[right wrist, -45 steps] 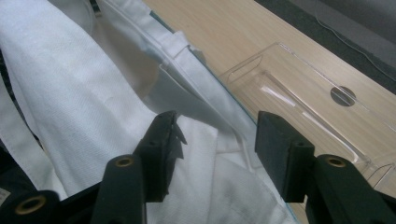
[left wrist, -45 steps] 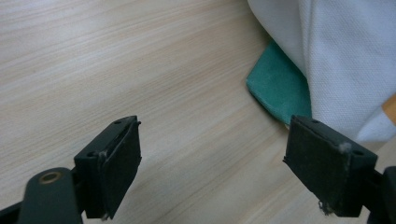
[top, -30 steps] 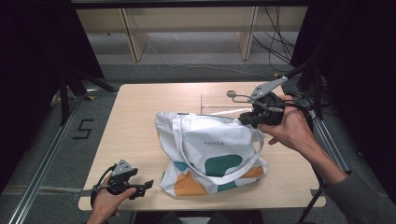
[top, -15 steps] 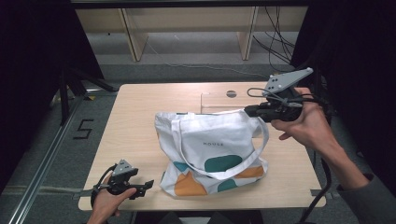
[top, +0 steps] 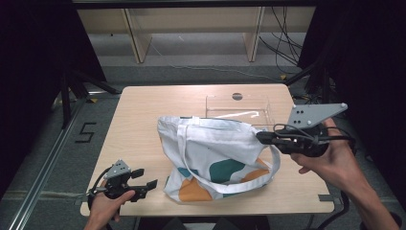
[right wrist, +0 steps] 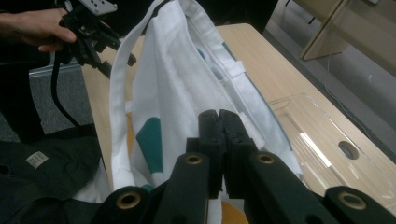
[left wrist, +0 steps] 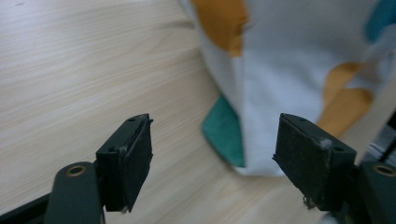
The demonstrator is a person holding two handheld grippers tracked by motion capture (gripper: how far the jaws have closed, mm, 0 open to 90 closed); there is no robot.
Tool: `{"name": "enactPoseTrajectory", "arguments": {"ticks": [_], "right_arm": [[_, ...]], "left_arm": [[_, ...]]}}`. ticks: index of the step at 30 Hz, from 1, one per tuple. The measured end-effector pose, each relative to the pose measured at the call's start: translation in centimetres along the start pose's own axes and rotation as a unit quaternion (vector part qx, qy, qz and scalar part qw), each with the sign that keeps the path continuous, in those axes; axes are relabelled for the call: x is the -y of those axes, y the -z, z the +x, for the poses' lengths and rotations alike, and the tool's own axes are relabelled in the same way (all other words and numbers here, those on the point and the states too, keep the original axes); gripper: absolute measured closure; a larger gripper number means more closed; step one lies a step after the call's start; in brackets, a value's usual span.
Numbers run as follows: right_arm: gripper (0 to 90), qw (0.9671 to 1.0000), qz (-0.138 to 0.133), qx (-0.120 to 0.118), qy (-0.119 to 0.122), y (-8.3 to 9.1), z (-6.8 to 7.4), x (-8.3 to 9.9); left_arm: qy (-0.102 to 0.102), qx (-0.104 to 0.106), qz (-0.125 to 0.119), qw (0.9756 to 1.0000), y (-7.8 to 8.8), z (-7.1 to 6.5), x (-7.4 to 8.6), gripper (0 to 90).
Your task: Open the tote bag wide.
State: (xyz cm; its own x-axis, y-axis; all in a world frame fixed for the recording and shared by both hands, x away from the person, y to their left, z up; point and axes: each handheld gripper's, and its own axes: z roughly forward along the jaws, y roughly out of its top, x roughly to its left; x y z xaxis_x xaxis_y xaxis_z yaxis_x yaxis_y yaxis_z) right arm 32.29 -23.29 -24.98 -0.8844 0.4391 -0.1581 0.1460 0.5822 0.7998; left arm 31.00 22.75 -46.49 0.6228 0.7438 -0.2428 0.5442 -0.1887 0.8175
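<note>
wooden table [top: 143, 115], tote bag [top: 215, 153] beside clear tray [top: 238, 106]

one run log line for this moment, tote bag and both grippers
right hand-held gripper: shut on tote bag edge | left hand-held gripper: open, empty, closing, near bag corner | table

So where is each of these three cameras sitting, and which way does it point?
High view: above the near table edge, looking forward and down on the white cloth tote bag with teal and orange patches; both forearms show.
Left gripper view: rides the left gripper, facing the bag's corner between open jaws.
Right gripper view: rides the right gripper, jaws pinching the bag's cloth; the other hand shows beyond.
All share the bag and the light wooden table.
</note>
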Motion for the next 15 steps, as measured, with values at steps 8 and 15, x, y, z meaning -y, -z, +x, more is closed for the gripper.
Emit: {"name": "enactPoseTrajectory", "arguments": {"ticks": [8,15], "right_arm": [[89.0,0.9990,0.016,-0.041,-0.013,-2.1,1.6,2.7],[89.0,0.9967,0.023,-0.075,-0.021,-4.4,2.3,4.7]], "left_arm": [[-0.050,0.066,-0.013,0.9964,0.8,-3.8,-3.4,31.2],[-0.094,0.104,-0.010,0.9901,1.5,-6.2,-8.0,32.2]]}}
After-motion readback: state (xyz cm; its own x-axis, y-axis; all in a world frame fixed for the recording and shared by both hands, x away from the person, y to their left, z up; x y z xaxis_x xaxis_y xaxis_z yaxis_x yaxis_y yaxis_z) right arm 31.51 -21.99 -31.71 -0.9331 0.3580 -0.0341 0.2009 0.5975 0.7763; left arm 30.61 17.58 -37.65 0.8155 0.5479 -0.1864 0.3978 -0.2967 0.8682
